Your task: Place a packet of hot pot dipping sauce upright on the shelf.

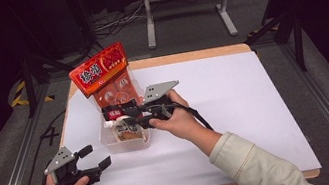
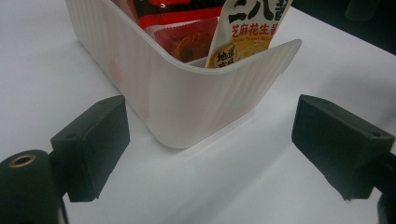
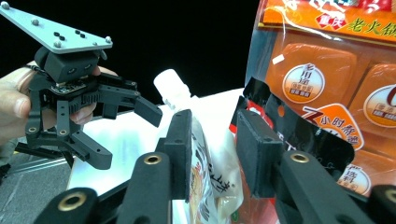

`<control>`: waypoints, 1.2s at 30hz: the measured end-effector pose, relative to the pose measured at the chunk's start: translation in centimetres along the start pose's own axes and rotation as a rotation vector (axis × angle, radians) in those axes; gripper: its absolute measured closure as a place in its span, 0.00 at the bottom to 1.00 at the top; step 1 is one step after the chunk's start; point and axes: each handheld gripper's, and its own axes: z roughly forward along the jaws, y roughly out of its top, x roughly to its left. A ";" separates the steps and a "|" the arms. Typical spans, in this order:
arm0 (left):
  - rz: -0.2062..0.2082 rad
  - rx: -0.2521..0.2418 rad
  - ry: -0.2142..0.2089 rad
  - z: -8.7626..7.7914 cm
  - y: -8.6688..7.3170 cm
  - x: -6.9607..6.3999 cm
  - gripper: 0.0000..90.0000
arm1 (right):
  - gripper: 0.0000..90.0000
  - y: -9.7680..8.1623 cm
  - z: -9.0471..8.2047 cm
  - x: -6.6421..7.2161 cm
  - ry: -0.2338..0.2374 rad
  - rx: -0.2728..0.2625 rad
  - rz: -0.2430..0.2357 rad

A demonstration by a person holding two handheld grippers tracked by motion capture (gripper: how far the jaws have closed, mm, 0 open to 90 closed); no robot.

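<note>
Down at the near left corner of the table (image 1: 253,88), the left gripper (image 1: 93,157) is just sitting there with its jaws spread wide and nothing in them, parked on the white sheet just short of the clear plastic bin (image 2: 187,102). Moving up from there, the right gripper (image 1: 115,118) is reaching over that bin, and its jaws are standing partly open around a pale spouted pouch (image 3: 205,154). From the right gripper view the pads look like they're flanking it rather than squeezing, so I'd say the pouch is sitting loose between them, already down in the bin next to a black-edged snack packet (image 3: 299,126). Behind those, a big orange-red bag (image 1: 106,77) is standing tall out of the far end of the bin. What I'd be worrying about: the pouch is standing upright with little propping it, so if the gripper is pulling away at an angle, a pad could be catching the spout (image 3: 172,86) and dragging the pouch back out or tipping it over the rim. That tall bag is also looking top-heavy, so a bump from the hand could be toppling it or shifting the light bin.
</note>
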 end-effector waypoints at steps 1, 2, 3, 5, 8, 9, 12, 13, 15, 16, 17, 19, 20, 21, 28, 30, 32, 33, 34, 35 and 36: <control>0.001 0.002 -0.002 0.0 0.0 0.0 0.13 | 0.72 0.1 -0.1 0.0 0.000 -0.002 0.000; 0.003 0.002 -0.001 0.0 0.0 0.0 0.13 | 0.70 0.1 -0.2 0.0 0.002 -0.007 0.000; 0.003 0.001 0.000 0.0 0.0 0.0 0.13 | 0.66 0.2 -0.3 0.0 0.000 -0.010 0.000; 0.003 0.001 0.000 0.0 0.0 0.0 0.13 | 0.62 0.3 -0.4 0.1 -0.002 -0.017 0.000; -0.002 -0.003 0.000 0.0 0.0 0.0 0.13 | 0.47 0.6 -0.9 0.3 -0.015 -0.041 -0.012; 0.005 -0.006 0.002 0.0 0.1 0.0 0.13 | 0.39 0.7 -1.5 0.4 -0.032 -0.060 -0.017; -0.003 -0.009 0.001 0.0 0.1 0.0 0.13 | 0.38 0.9 -2.8 0.4 -0.044 -0.071 -0.016; -0.003 -0.010 0.002 0.1 0.2 0.0 0.13 | 0.38 0.9 -3.4 0.4 -0.055 -0.075 -0.018; 0.007 -0.007 0.002 0.1 0.2 0.1 0.13 | 0.38 0.9 -4.6 0.3 -0.071 -0.083 -0.020; 0.007 -0.007 0.002 0.1 0.2 0.1 0.13 | 0.38 0.9 -4.6 0.3 -0.071 -0.083 -0.020; 0.001 -0.008 0.002 0.2 0.2 0.1 0.13 | 0.37 0.9 -5.9 0.2 -0.090 -0.096 -0.014; 0.006 -0.006 -0.001 0.3 0.3 0.0 0.13 | 0.37 0.8 -7.0 0.2 -0.110 -0.100 -0.013; 0.008 -0.008 0.000 0.4 0.4 0.0 0.13 | 0.37 0.8 -7.5 0.1 -0.117 -0.106 -0.014; 0.008 -0.009 0.000 0.4 0.4 0.0 0.13 | 0.36 0.7 -8.0 0.1 -0.128 -0.110 -0.013; 0.015 -0.009 -0.001 0.6 0.6 0.1 0.12 | 0.34 -0.2 -11.5 -0.2 -0.209 -0.114 -0.014; 0.013 -0.010 0.000 0.6 0.6 0.1 0.12 | 0.34 -0.4 -11.8 -0.2 -0.219 -0.113 -0.016; 0.006 -0.016 0.000 0.6 0.6 0.1 0.12 | 0.33 -1.4 -13.5 -0.3 -0.264 -0.105 -0.018; 0.007 -0.019 0.001 0.6 0.6 0.1 0.12 | 0.32 -1.6 -14.0 -0.3 -0.274 -0.104 -0.017; 0.007 -0.019 0.001 0.6 0.6 0.1 0.12 | 0.31 -1.9 -14.5 -0.3 -0.286 -0.103 -0.014; 0.008 -0.021 0.001 0.6 0.6 0.1 0.11 | 0.30 -2.3 -15.2 -0.4 -0.302 -0.106 -0.009; 0.013 -0.021 0.000 0.6 0.7 0.1 0.11 | 0.28 -2.5 -15.6 -0.4 -0.309 -0.113 -0.006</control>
